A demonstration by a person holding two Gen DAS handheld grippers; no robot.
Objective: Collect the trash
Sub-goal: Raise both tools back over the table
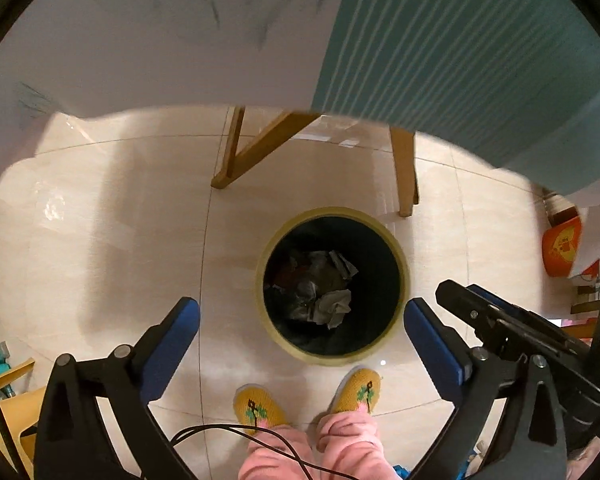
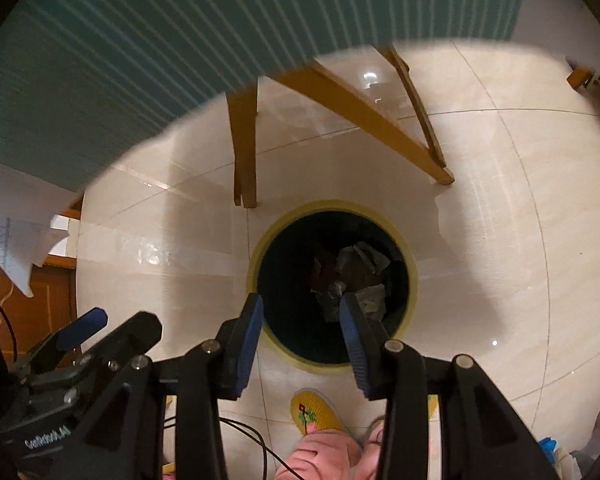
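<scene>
Left claw [image 1: 302, 322] wide open, right claw [image 2: 301, 316] half open, both pointing steeply downward, empty.

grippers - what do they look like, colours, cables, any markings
Both grippers, left and right, are black angular frames with silver pivot bolts and blue-padded fingers. A thin black cable loops beneath. White mirrored lettering marks the left gripper's body, seen from the right wrist.

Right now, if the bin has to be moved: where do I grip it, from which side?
Take the trash bin by its yellow rim, straight from above, one finger inside the opening and one outside. It stands upright and round, mouth facing up; the near edge by the slippers looks clearest. The left gripper is open and empty.
</scene>
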